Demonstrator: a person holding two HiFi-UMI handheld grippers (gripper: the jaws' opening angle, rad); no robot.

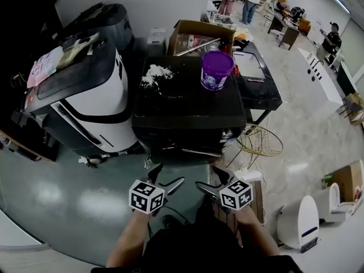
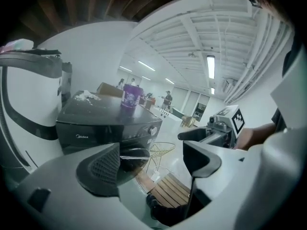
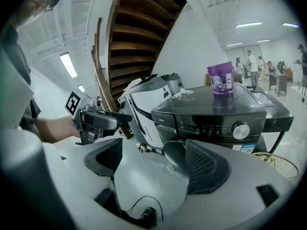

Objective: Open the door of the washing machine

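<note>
Glossy black all over the washing machine [image 1: 187, 112], silver on its knob [image 3: 240, 131]. Purple on the tub [image 1: 216, 70], with a pale label band; white on the crumbly patch [image 1: 154, 74] beside it. White with black bands on the neighbouring appliance [image 1: 94, 104] — brown on the cardboard box [image 1: 196, 36]. Gold on the wire basket [image 1: 260, 142]. Black-and-white square markers on the left gripper [image 1: 166, 176] and right gripper [image 1: 209, 179], dark grey on the ribbed pads [image 2: 104, 169]. Grey-green sheen on the floor [image 1: 51, 198] — warm brown on the slatted board [image 2: 170, 190].

Left tool [image 1: 168, 177] and right tool [image 1: 209, 180] side by side, angled slightly down, jaws wide apart.
</note>
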